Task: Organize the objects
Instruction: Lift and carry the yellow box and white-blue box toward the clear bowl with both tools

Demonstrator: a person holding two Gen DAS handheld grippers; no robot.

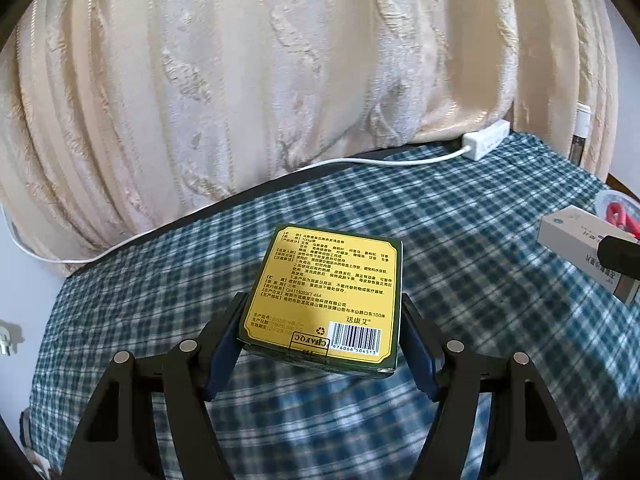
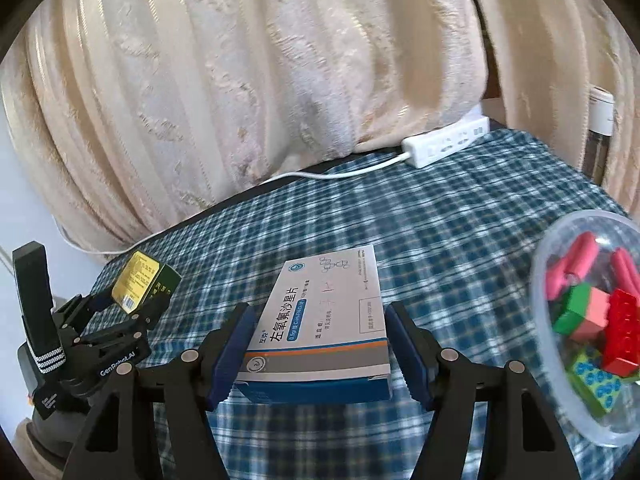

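In the left wrist view, the left gripper (image 1: 320, 344) fills the bottom of the frame, its blue-padded jaws pressed against both long sides of a green box with a gold label (image 1: 324, 296), which it holds lifted above the checked cloth (image 1: 460, 240). The label faces up, dense with dark printed lines, and carries a barcode and a recycling mark at its near edge; the box's green sides show as a thin border around the gold. In the right wrist view, the right gripper (image 2: 318, 354) at lower centre likewise clamps a white medicine box (image 2: 324, 320) by its long sides, raised over the same blue-and-white plaid. That box is flat and rectangular, with bold dark characters along its left part, a blue pill-shaped band, grey and orange stripes near the front, and a blue near end. At the right edge sits a clear plastic bowl (image 2: 548, 252) holding red, pink and green toy blocks. Farther back, a white power strip (image 2: 444, 142) lies at the cloth's far edge, its cord trailing left beneath a cream curtain (image 2: 240, 80).
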